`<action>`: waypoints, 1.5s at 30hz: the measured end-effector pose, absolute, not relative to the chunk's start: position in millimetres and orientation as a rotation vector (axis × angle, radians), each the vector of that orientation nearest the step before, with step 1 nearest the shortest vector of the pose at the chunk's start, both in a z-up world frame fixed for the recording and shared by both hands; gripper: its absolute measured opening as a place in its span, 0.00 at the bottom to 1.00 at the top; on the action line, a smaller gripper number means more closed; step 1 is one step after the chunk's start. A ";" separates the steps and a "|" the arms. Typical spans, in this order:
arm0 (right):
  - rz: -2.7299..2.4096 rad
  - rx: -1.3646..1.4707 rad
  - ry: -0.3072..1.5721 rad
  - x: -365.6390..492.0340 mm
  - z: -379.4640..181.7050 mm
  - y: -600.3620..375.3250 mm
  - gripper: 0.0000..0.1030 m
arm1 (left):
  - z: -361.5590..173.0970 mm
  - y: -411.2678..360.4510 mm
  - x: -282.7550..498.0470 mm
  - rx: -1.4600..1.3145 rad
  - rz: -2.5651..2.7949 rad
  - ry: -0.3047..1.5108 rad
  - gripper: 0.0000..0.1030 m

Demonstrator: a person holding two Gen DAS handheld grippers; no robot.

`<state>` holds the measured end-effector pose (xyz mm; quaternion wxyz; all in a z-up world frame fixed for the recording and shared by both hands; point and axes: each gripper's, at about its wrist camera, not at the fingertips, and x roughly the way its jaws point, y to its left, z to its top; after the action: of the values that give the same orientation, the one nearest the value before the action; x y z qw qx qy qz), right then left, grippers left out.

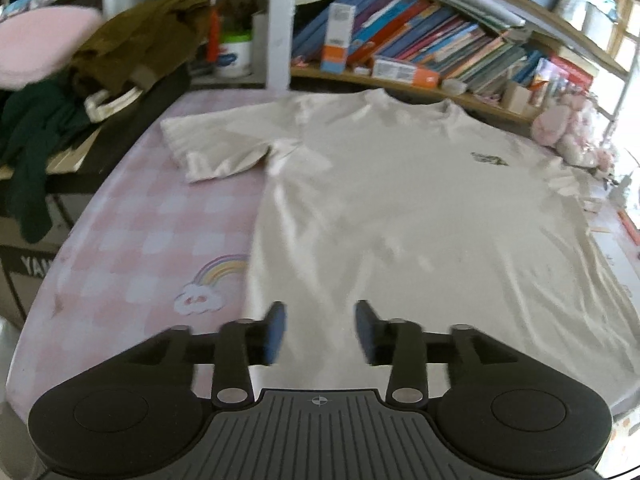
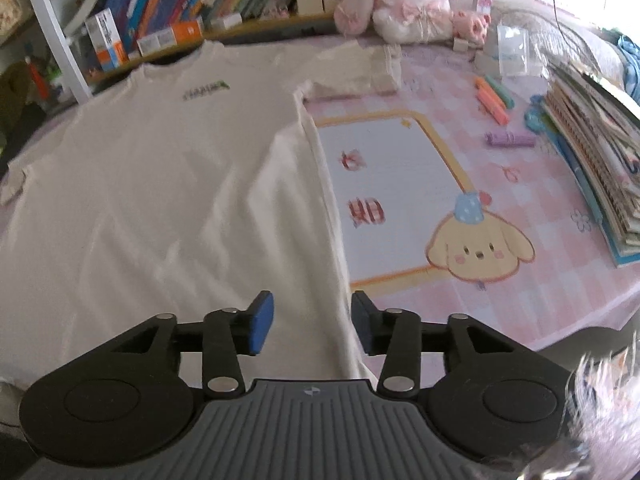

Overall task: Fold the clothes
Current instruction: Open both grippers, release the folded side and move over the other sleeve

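left gripper (image 1: 320, 330): jaws apart, empty, hanging over the shirt's hem near the table's near edge; we'd lower it to the hem's left corner.
right gripper (image 2: 312, 326): jaws apart, empty, straddling the shirt's right side seam; we'd pinch both layers at that corner.
t-shirt (image 1: 400, 200): flat, face up, collar at the table's far edge, both sleeves spread out.
table (image 1: 132, 232): pink checked cover; we'd keep the cloth taut when lifting.
markers (image 2: 494, 98): right of the shirt, well apart.
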<state>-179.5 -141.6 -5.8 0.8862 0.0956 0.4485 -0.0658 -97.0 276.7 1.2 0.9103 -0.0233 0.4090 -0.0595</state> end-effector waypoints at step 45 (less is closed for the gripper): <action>-0.083 0.109 0.923 -72.3 -9.7 -213.0 0.85 | -12.2 126.7 -57.2 -0.009 -0.069 0.908 0.85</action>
<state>-72.3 -213.0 -9.7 0.8932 0.0527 0.4449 -0.0398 -57.2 126.7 -12.2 0.8982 -0.0044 0.4383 -0.0334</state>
